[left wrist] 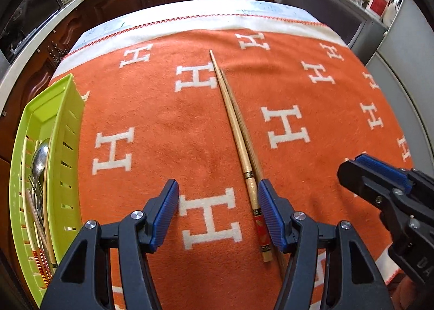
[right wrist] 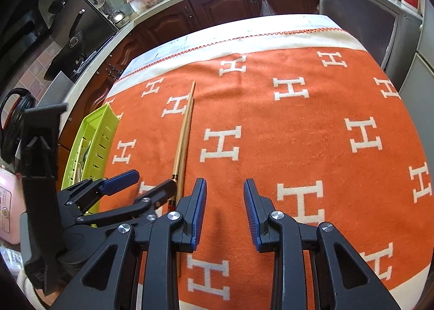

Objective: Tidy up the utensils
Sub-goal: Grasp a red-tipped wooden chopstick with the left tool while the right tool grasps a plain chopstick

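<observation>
Fingers of the left gripper [left wrist: 218, 212] are spread apart above the orange blanket [left wrist: 168, 125], with nothing pressed between the blue pads. Two wooden chopsticks [left wrist: 238, 133] are laid side by side on the blanket, touching along most of their length. Their decorated thick ends are found just inside the right-hand finger of the left gripper, and their thin tips are pointed away toward the far edge of the blanket. One chopstick is set a little further forward than the other.

Fingers of the right gripper [right wrist: 225, 211] are held parted by a narrower gap, and only bare blanket is seen between them. This gripper is placed just to the right of the chopsticks' thick ends.

A lime-green slotted tray [left wrist: 58, 130] is set at the left edge of the blanket, well apart from the chopsticks. A metal spoon [left wrist: 40, 158], forks and further chopsticks are seen lying inside it.

The blanket is spread over the desk [right wrist: 284, 22], whose pale top is exposed beyond the blanket's stitched far hem.
</observation>
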